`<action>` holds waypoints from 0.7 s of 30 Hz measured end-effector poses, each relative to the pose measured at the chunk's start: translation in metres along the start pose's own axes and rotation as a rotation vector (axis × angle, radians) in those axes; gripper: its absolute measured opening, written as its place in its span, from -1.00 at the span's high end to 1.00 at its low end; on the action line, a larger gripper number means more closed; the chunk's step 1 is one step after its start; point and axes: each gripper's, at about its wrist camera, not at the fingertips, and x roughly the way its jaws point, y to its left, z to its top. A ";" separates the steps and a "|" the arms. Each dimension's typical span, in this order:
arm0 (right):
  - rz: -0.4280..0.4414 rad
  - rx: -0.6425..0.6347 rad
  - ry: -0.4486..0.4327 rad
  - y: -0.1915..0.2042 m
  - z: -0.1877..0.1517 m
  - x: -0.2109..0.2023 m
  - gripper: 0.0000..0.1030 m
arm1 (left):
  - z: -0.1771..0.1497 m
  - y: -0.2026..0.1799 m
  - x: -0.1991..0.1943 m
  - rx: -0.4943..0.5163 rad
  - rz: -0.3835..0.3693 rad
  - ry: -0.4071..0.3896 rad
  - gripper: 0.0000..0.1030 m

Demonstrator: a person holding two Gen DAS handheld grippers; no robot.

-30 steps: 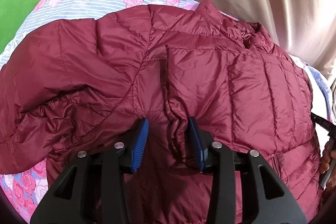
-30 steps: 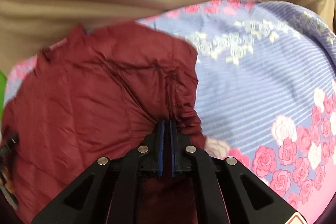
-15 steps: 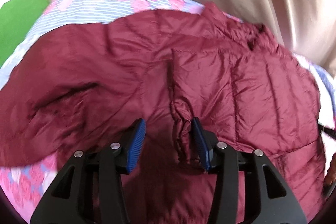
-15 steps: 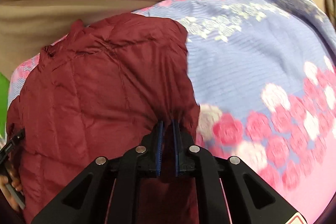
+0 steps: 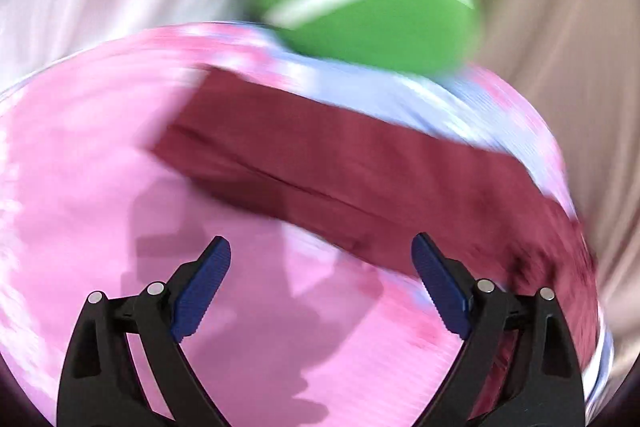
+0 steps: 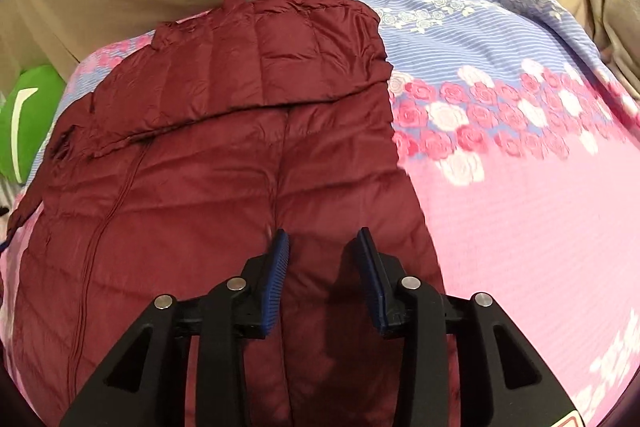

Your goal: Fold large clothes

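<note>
Jacket (image 6: 224, 155), maroon and quilted, lies flat on the flowered bedspread (image 6: 520, 187), over its left part, collar toward the far edge. At the far left corner I see a green cushion (image 6: 24, 123). My left gripper (image 5: 320, 291) hangs over bare pink bedspread (image 5: 80, 187), its jaws just thrown wide with nothing between them; that view is badly blurred, with the jacket (image 5: 360, 163) a dark band beyond. My right gripper (image 6: 322, 267) is over the jacket's near right part, jaws just eased apart, pinching nothing.
</note>
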 end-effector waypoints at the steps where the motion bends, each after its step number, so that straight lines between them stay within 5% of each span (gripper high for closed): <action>1: -0.004 0.006 -0.001 0.004 -0.003 0.004 0.22 | 0.010 0.017 0.002 -0.039 -0.003 0.000 -0.74; 4: -0.001 0.029 -0.001 0.000 -0.007 0.004 0.18 | 0.031 0.053 0.012 -0.165 -0.024 0.008 -0.73; 6: -0.004 0.034 -0.006 0.002 -0.016 -0.001 0.16 | 0.038 0.060 0.016 -0.201 -0.054 -0.007 -0.55; 7: -0.007 0.037 -0.007 0.002 -0.016 -0.001 0.14 | 0.041 0.061 0.018 -0.214 -0.080 -0.009 -0.29; 9: -0.016 0.039 -0.012 0.003 -0.018 -0.001 0.10 | 0.052 0.058 0.026 -0.231 -0.171 0.027 0.57; 11: -0.018 0.044 -0.012 0.002 -0.018 -0.001 0.08 | 0.058 0.044 0.022 -0.205 -0.190 0.012 0.93; 15: -0.004 0.067 -0.012 -0.002 -0.019 -0.001 0.06 | 0.073 -0.036 -0.023 0.008 -0.217 -0.111 0.98; 21: -0.006 0.069 -0.013 -0.001 -0.019 -0.001 0.06 | 0.054 -0.198 -0.110 0.307 -0.458 -0.208 0.99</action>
